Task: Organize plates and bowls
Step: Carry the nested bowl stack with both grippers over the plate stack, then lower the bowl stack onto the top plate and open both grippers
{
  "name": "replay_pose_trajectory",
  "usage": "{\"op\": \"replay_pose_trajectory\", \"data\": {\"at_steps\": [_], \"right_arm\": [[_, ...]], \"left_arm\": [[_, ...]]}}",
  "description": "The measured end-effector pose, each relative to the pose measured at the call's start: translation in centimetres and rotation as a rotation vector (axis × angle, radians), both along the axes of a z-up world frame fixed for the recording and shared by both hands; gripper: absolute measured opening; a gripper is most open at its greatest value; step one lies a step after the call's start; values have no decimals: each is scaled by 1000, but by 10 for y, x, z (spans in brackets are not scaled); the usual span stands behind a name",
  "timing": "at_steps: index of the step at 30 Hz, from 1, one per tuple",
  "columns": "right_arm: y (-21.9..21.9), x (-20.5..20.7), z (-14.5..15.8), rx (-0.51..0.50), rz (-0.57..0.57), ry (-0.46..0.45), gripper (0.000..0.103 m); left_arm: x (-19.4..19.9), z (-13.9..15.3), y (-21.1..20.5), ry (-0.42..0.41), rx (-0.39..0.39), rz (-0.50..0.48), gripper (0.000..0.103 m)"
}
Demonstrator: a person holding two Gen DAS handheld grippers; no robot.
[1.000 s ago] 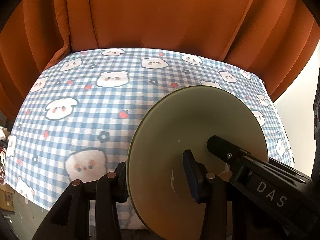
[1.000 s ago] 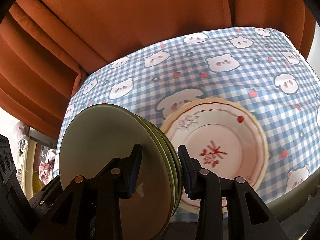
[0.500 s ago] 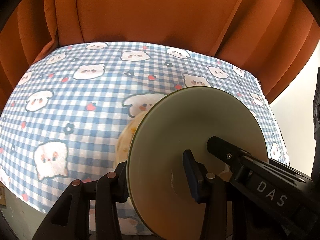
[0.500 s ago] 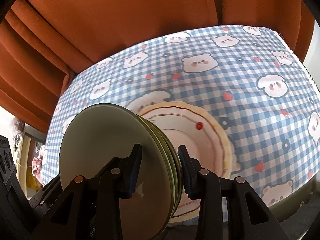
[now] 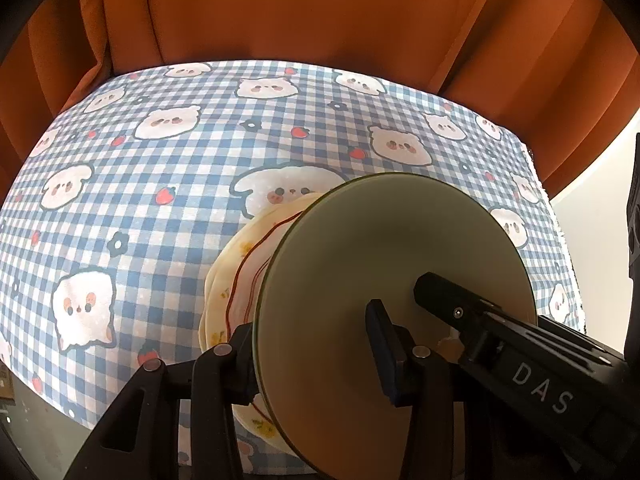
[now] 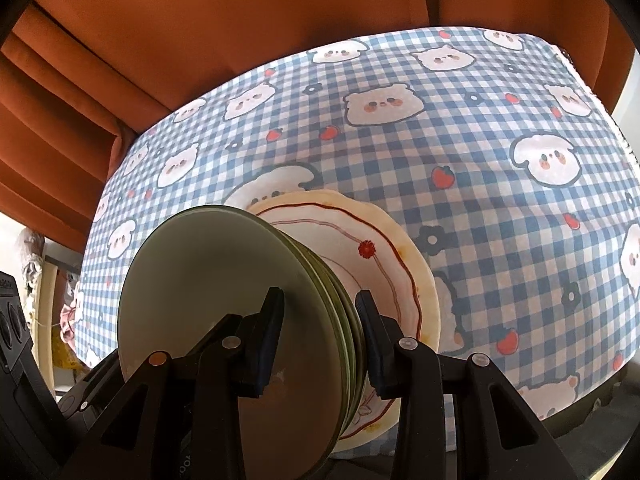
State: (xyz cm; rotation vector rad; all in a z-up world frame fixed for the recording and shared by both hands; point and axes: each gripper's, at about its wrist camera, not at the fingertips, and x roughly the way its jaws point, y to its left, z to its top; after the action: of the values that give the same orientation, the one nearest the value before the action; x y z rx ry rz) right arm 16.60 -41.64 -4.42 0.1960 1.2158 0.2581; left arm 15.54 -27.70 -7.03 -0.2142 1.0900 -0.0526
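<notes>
The stack of green plates (image 6: pixel 240 312) hangs in the air, gripped from two sides, directly above the cream plate with red drawing (image 6: pixel 384 264) that lies flat on the table. The right gripper (image 6: pixel 320 336) pinches the whole stack, one finger on the top face and one under the lowest plate. The left gripper (image 5: pixel 312 360) pinches the same stack on the opposite rim; its left finger is partly hidden behind the plates, but the stack sits tight between both fingers. The checked tablecloth with bears (image 5: pixel 140 200) covers the table, and an orange curtain (image 5: pixel 320 12) hangs behind.

I judge the step in hand is carrying the green stack onto the cream plate. The next move asks both hands to lower together, keep the stack level and centred, and release only when it rests.
</notes>
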Motion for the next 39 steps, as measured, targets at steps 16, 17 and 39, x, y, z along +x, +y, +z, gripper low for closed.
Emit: {"op": "replay_pose_trajectory", "data": {"at_steps": [16, 17, 39], "right_arm": [[-12, 9, -3, -8, -18, -15, 40], [-13, 8, -4, -9, -22, -17, 40], [6, -55, 55, -141, -216, -226, 78]], "left_arm": [[11, -8, -12, 16, 60, -18, 47], [10, -8, -14, 19, 67, -19, 49], [-31, 42, 30, -203, 117, -116, 79]]}}
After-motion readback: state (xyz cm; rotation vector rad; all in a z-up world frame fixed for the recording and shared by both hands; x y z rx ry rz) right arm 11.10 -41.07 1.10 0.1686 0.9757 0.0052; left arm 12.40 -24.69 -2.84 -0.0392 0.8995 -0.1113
